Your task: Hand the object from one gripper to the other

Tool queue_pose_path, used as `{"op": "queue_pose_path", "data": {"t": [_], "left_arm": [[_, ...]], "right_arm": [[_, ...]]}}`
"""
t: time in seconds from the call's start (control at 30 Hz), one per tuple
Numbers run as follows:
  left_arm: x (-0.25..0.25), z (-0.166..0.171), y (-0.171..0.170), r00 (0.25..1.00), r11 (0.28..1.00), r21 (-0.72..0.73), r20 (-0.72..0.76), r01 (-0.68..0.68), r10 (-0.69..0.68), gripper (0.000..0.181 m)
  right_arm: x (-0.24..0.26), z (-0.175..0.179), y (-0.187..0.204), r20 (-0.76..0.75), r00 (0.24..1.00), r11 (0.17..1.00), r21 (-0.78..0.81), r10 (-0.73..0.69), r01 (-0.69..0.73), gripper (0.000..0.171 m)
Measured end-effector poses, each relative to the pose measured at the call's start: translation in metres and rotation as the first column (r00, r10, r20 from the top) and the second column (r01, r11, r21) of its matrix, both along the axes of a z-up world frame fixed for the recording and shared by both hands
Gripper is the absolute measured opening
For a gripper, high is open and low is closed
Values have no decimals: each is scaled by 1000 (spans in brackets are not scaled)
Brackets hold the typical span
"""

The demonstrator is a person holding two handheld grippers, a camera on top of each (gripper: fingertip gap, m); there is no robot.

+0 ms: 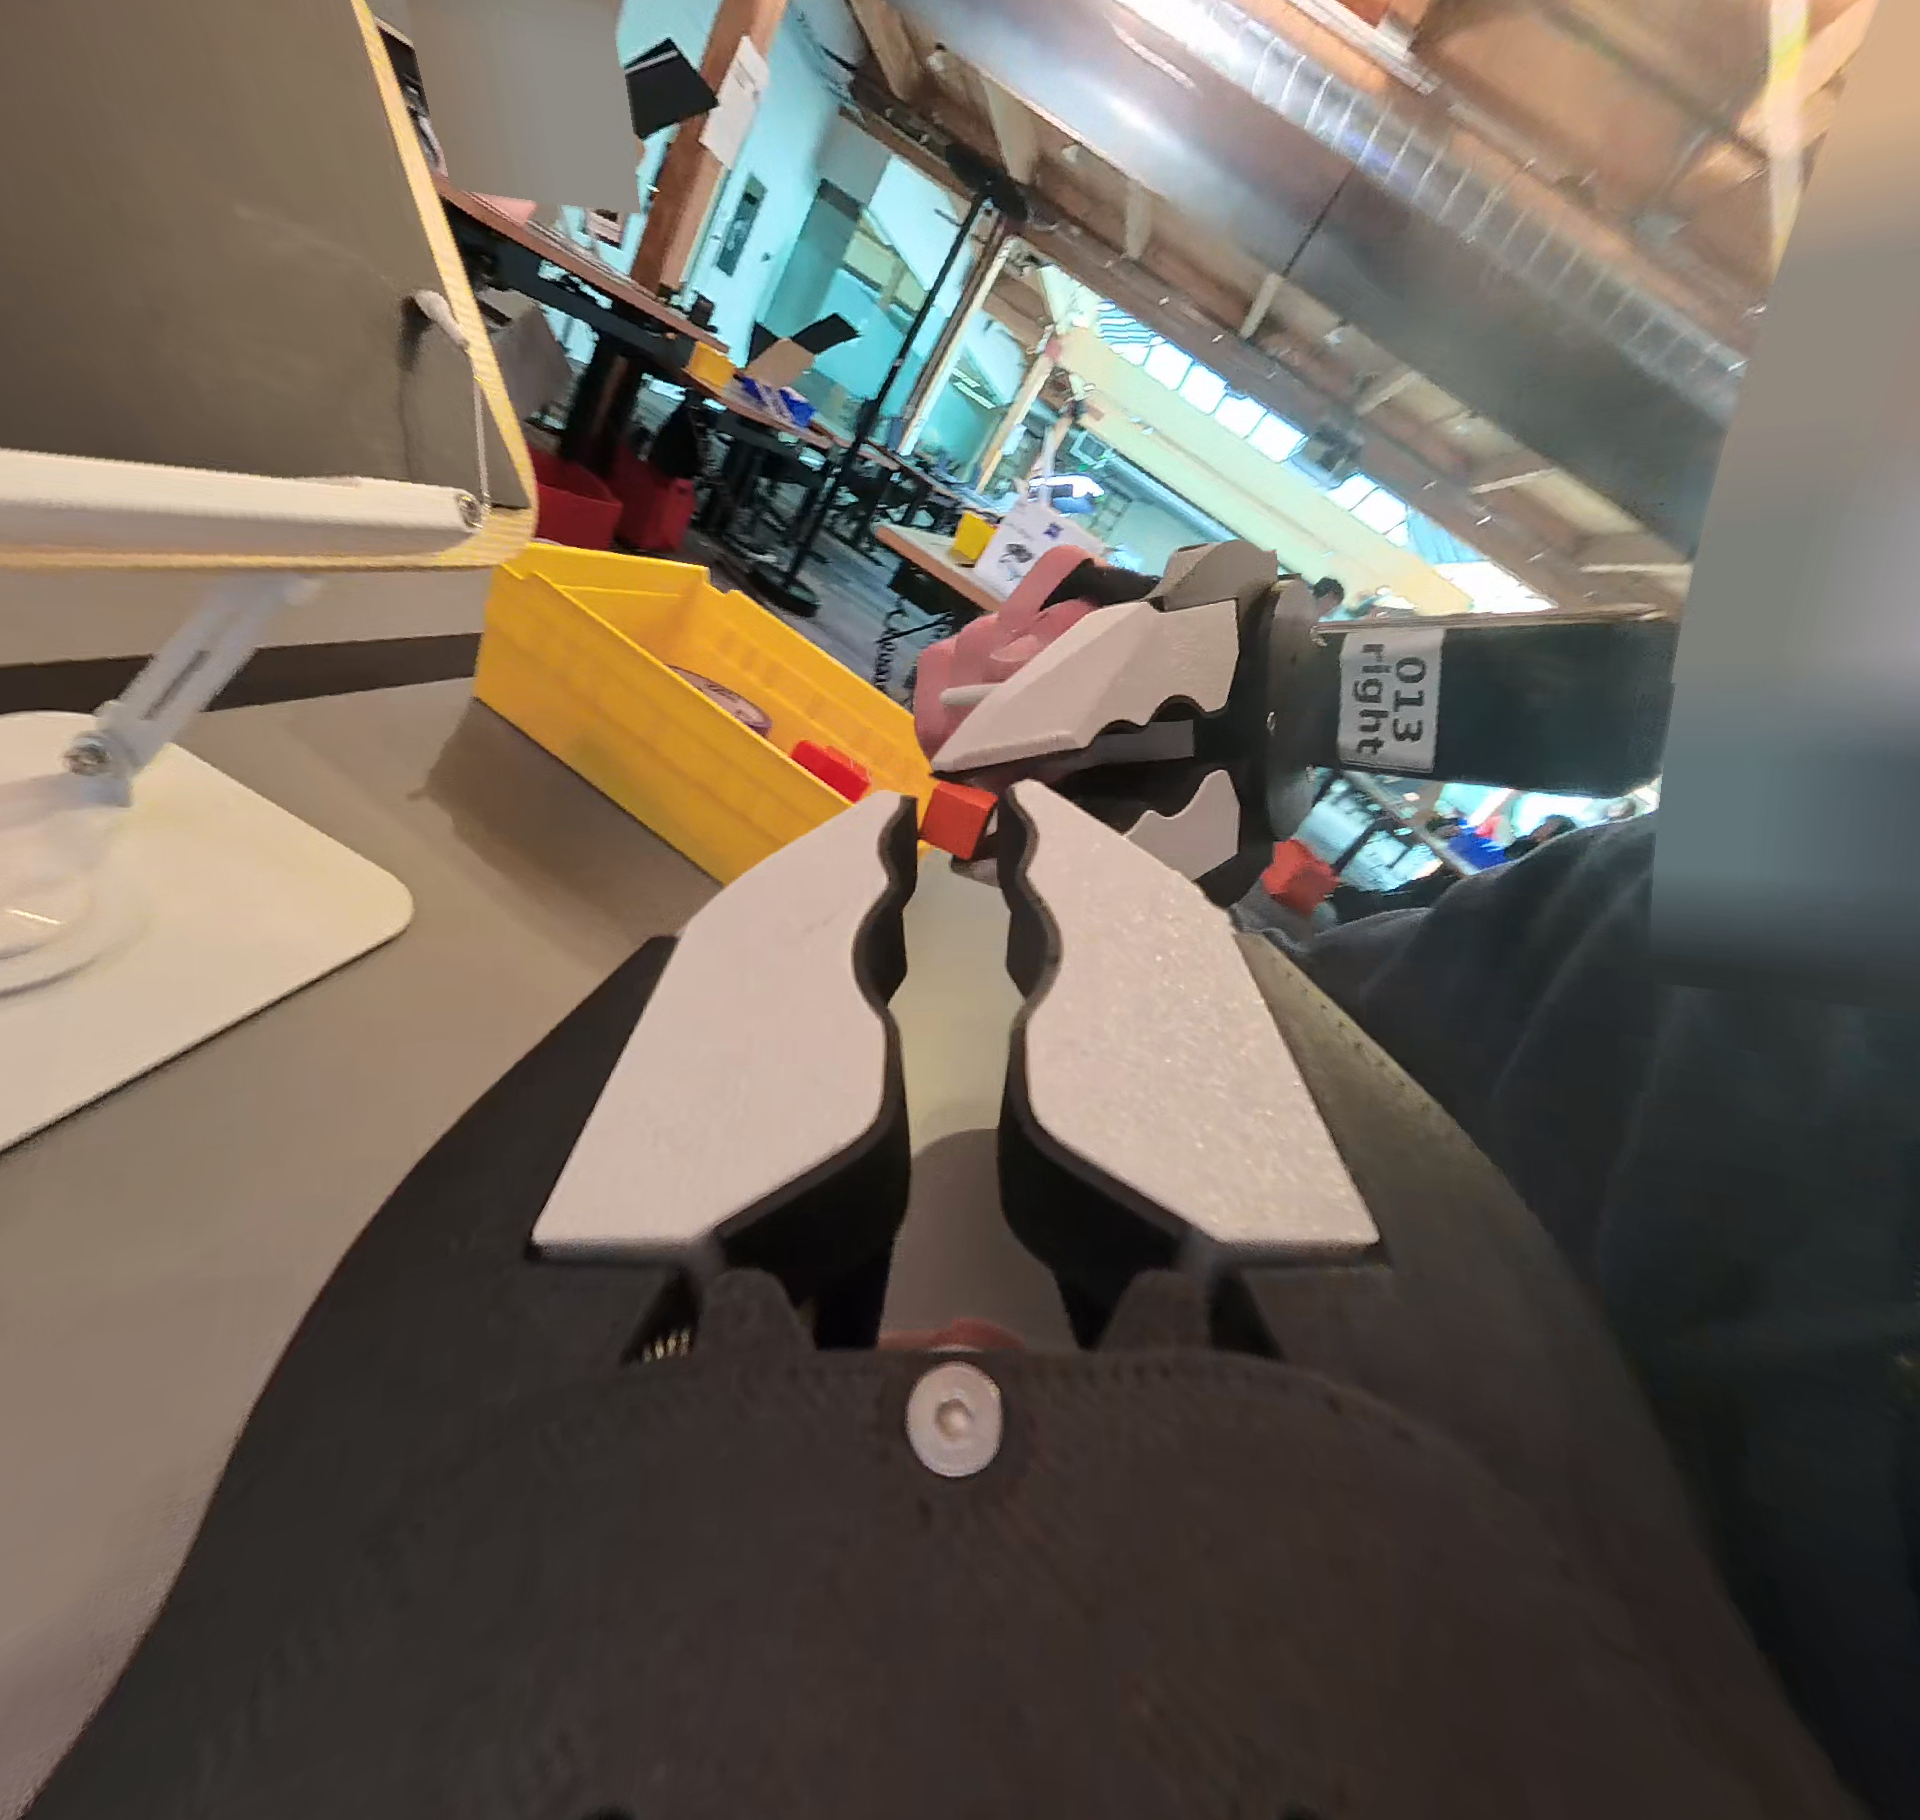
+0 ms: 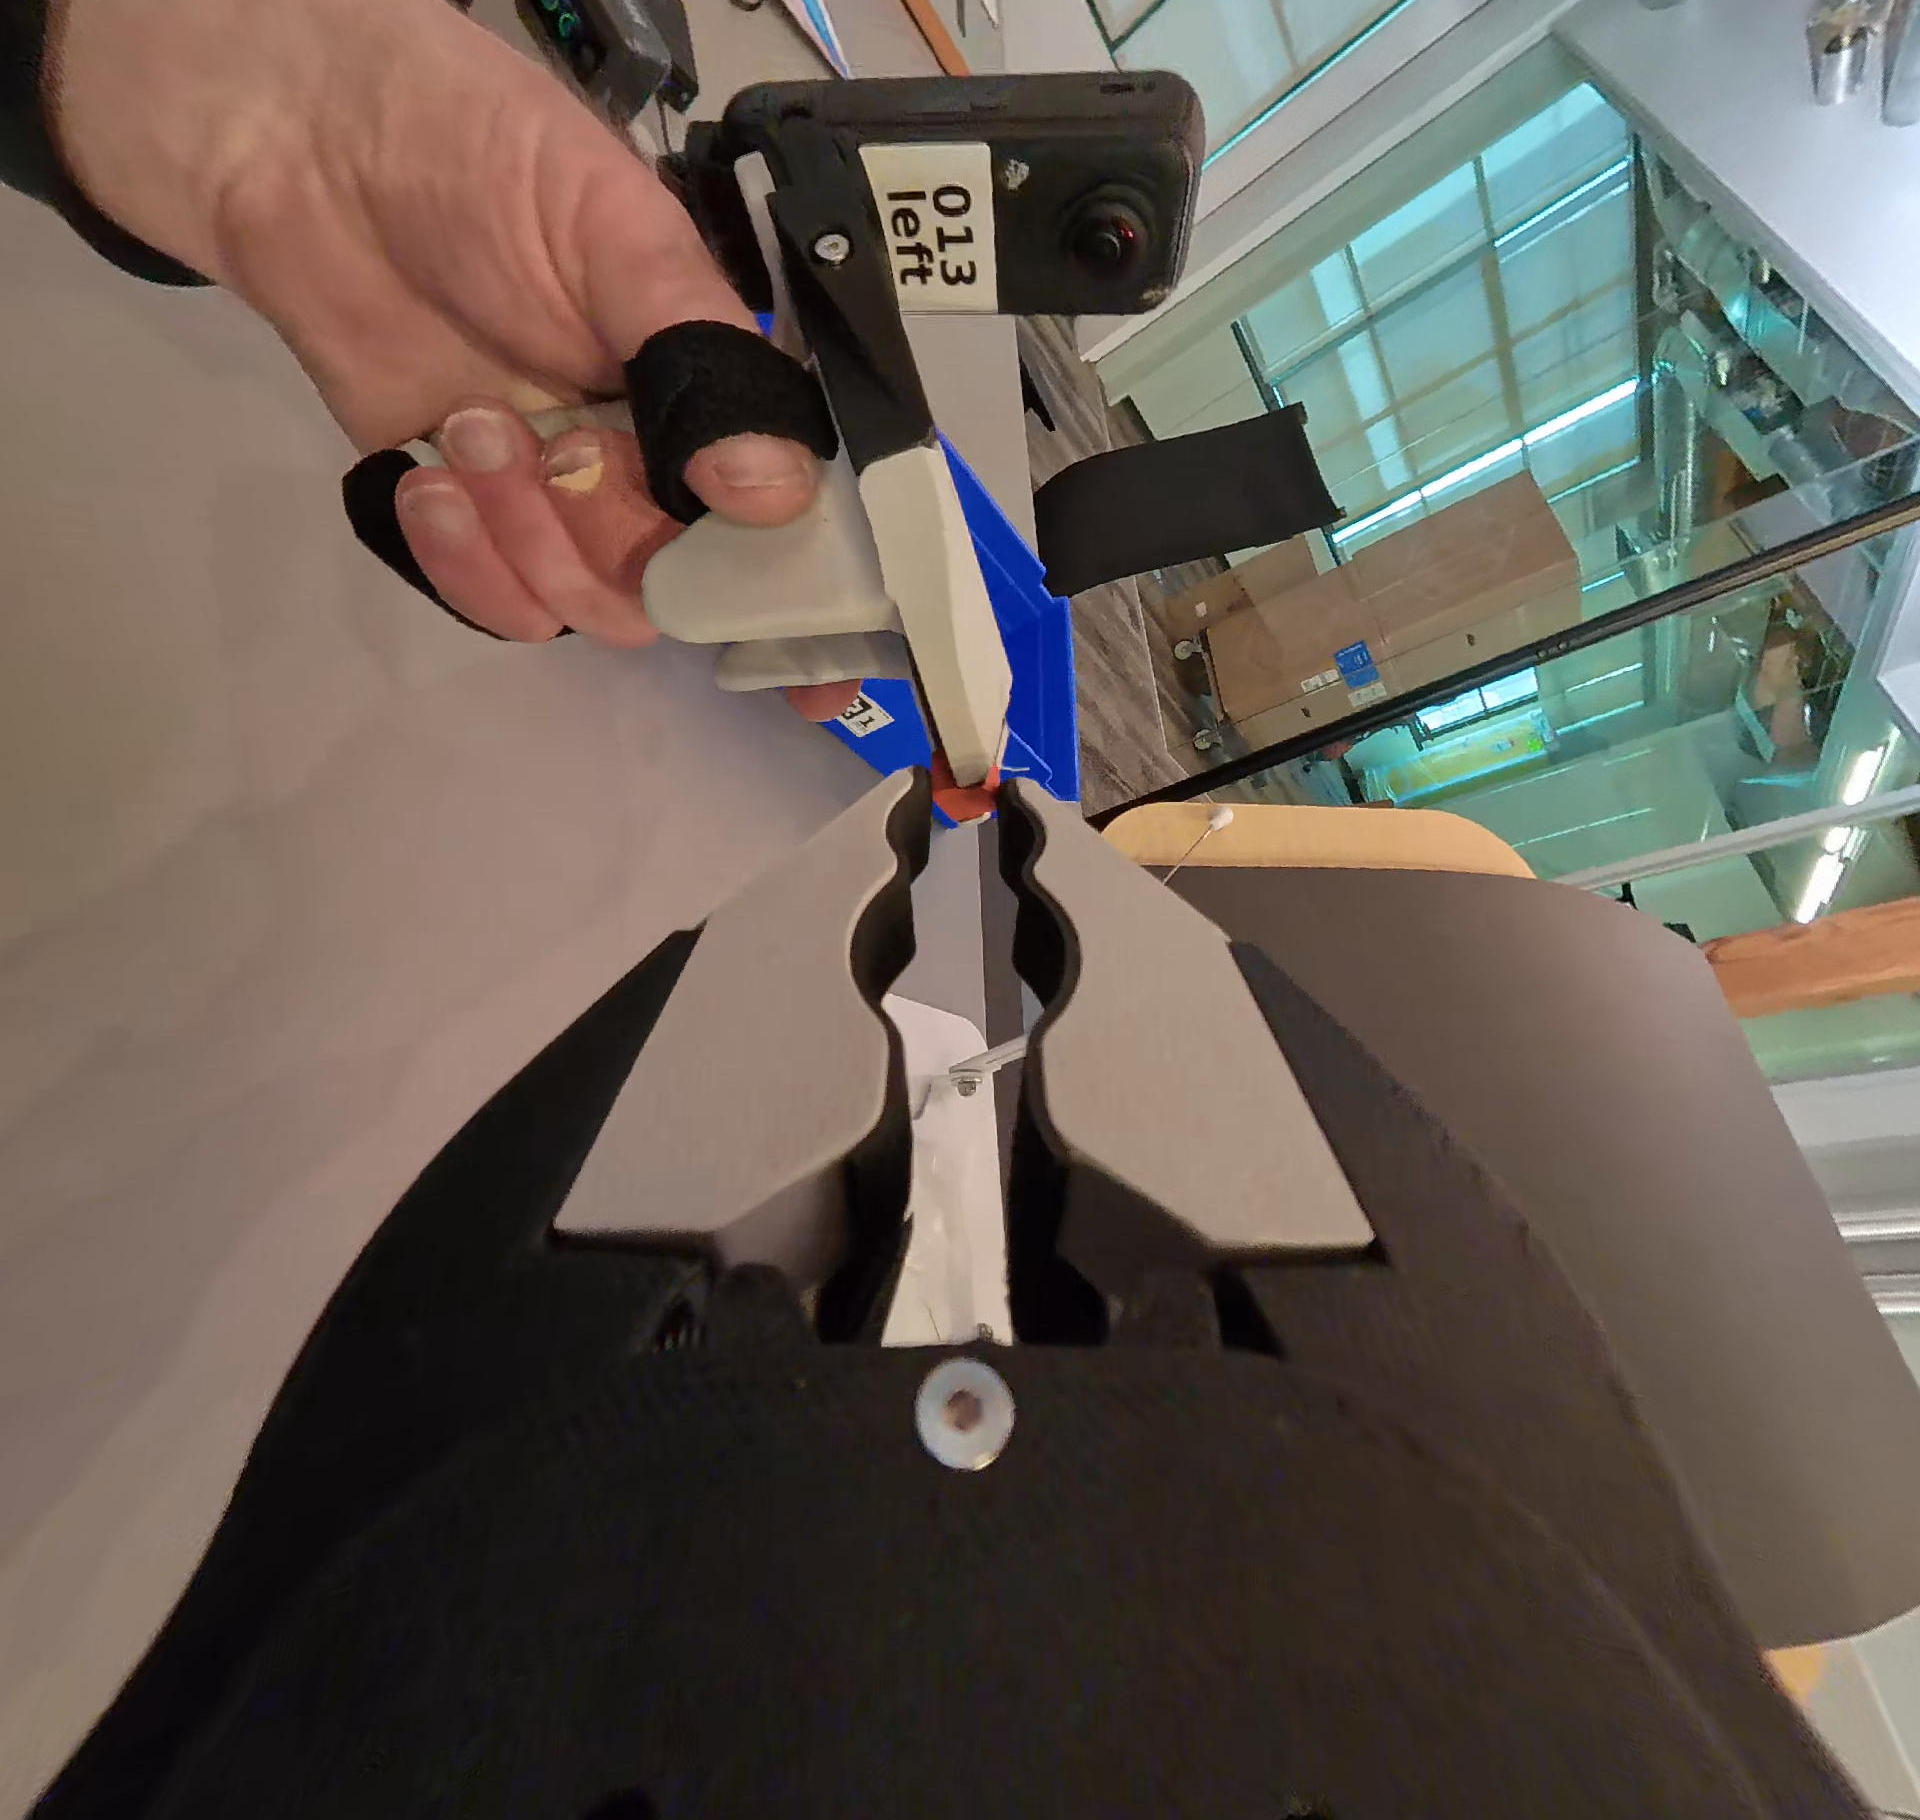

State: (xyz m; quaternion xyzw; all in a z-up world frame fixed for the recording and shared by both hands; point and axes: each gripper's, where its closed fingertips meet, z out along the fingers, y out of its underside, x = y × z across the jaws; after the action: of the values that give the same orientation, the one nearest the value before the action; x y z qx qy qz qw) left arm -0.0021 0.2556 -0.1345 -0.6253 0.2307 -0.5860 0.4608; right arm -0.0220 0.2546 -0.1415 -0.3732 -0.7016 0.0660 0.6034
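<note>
A small red block [image 1: 956,823] is held in the air between both grippers. In the left wrist view my left gripper [image 1: 961,809] has its two tips closed on the block's sides. The right gripper [image 1: 954,816] comes in from the right, turned on its side, with its tips on the same block. In the right wrist view my right gripper [image 2: 961,791] pinches the block [image 2: 961,802], which is mostly hidden. The left gripper [image 2: 982,768] reaches down from above onto it, held by a person's hand [image 2: 416,264].
A yellow bin [image 1: 623,690] with more red blocks [image 1: 831,768] stands on the grey table [image 1: 312,1199] just behind. A white stand base [image 1: 208,918] and a grey panel [image 1: 208,212] are at the left. A blue bin [image 2: 1023,617] lies behind the left gripper. My left and right fingertips are right by each other. Both grippers' tips are roughly 30 centimetres from the grey panel [image 1: 208,212].
</note>
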Motion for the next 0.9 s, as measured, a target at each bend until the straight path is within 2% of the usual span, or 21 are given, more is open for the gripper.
{"op": "queue_pose_path", "data": {"t": [0.2, 0.5, 0.9], "left_arm": [[1, -2, -3, 998, 998, -38, 52, 46, -44, 13], [-1, 7, -3, 972, 997, -52, 230, 51, -38, 10], [-9, 14, 1, 899, 997, -76, 435, -16, 48, 10]], "right_arm": [[1, -2, -3, 26, 1000, 1000, 25, 16, -16, 9], [1, 6, 0, -50, 999, 999, 40, -20, 22, 12], [0, 18, -2, -285, 952, 992, -91, -110, 88, 19]]}}
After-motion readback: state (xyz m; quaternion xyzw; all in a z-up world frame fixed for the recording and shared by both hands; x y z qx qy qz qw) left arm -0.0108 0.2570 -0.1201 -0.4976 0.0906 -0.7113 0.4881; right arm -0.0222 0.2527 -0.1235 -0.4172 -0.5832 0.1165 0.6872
